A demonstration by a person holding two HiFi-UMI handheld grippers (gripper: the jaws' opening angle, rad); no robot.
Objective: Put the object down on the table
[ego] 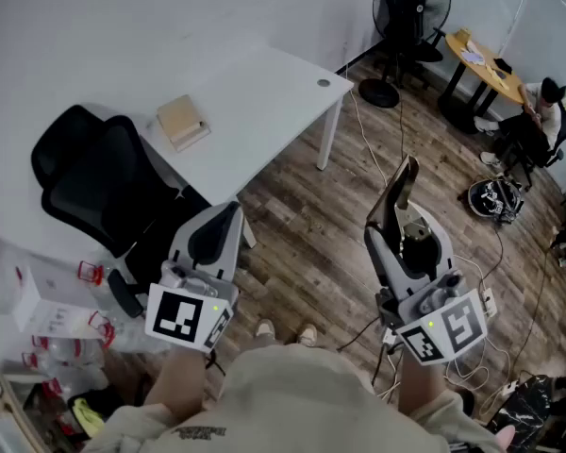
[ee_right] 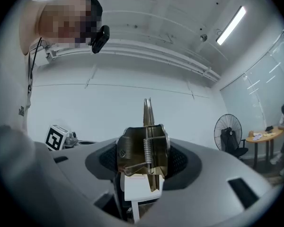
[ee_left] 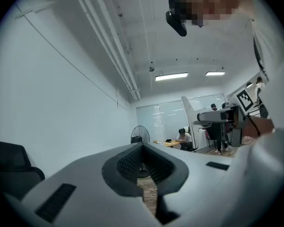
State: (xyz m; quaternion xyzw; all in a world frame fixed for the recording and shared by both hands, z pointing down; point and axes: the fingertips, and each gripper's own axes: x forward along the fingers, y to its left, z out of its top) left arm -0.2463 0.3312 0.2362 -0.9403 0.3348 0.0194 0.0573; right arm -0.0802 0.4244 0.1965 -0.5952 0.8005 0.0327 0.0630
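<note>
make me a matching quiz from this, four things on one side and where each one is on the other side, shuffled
Things
1. tan book
2. black chair
3. standing fan
4. brass clip

Places
A. between the jaws of the right hand-held gripper
B. on the wood floor at the far end of the room
C. on the white table
D. left of the white table in the head view

Pairs: 1-C, 2-D, 3-B, 4-A

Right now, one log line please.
left tool: shut, empty | right tool: shut on brass spring clip | white table: clip not yet on it
</note>
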